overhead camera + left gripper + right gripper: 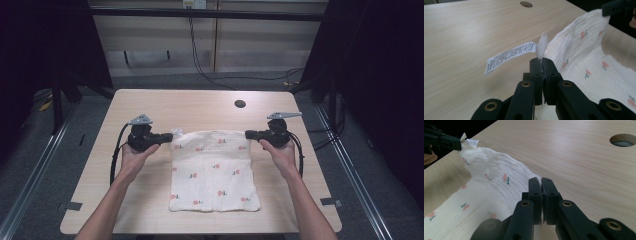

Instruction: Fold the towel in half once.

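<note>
A white crinkled cotton cloth printed with small red flowers (214, 170) lies on the pale wooden counter (150, 105), nearer its front edge than its back. Its long axis runs from front to back. The far edge is lifted and stretched crosswise between the two far corners. The left tongs (168, 136) are clamped on the far left corner beside a white printed care label (509, 56), and the right tongs (249, 134) are clamped on the far right corner.

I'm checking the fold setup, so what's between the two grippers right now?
In the high view, the far edge of the white flower-print cloth spans from the left gripper to the right gripper, each shut on a far corner.
</note>
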A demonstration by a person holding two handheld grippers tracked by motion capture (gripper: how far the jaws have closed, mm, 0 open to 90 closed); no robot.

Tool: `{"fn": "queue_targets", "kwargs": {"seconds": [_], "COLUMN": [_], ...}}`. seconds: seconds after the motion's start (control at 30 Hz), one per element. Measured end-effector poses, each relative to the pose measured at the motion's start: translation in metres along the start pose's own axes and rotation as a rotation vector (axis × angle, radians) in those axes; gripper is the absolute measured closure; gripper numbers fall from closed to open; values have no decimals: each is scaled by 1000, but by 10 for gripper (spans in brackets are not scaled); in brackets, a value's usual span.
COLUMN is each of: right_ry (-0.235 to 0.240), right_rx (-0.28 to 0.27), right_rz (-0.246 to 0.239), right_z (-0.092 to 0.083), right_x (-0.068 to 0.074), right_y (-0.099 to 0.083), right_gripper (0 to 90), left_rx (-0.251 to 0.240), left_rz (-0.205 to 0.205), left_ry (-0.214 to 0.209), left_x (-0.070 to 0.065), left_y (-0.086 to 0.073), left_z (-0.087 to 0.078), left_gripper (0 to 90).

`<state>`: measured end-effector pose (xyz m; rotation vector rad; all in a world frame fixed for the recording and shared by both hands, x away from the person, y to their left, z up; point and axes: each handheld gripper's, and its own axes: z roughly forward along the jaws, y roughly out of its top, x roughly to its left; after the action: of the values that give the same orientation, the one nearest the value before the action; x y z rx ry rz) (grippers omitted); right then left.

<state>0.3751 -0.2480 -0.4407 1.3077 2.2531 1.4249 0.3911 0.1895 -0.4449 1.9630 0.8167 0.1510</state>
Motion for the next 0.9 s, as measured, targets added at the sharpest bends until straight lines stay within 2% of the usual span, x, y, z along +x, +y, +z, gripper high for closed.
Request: {"fn": "queue_targets", "kwargs": {"seconds": [0.1,0.2,0.3,0.4,0.5,0.53,0.57,0.6,0.67,0.77,0.9], "right_ry": [11,22,29,37,62,77,77,76,80,96,98], "right_rx": [0,-4,-2,-2,-14,-24,-24,-17,-17,-21,-16], "right_rz": [-6,-17,-32,-42,-32,-6,-6,3,0,-3,-31], "right_z": [-7,-9,-14,-19,-24,-26,-26,-26,-27,-32,-41], "right_x": [3,7,11,16,16,14,14,14,15,21,30], "right_y": [-6,-10,-11,-11,-13,-19,-19,-26,-29,-35,-33], "right_gripper": [874,874,873,874,873,873,873,873,873,873,874], "left_rx": [-6,11,-1,-25,-19,-7,-1,0,10,30,29], "left_rz": [10,26,18,-10,26,37,40,41,41,63,75], "left_ry": [-2,-4,-15,-65,-70,-59,-57,-57,-60,-62,-72], "left_x": [-6,-12,-17,-19,-24,-26,-26,-27,-29,-34,-40], "left_y": [-3,-6,-8,-7,-6,-7,-8,-12,-14,-16,-17], "left_z": [-7,-12,-15,-19,-24,-25,-26,-29,-31,-34,-41], "left_gripper": [876,876,876,876,876,876,876,876,876,876,876]}}
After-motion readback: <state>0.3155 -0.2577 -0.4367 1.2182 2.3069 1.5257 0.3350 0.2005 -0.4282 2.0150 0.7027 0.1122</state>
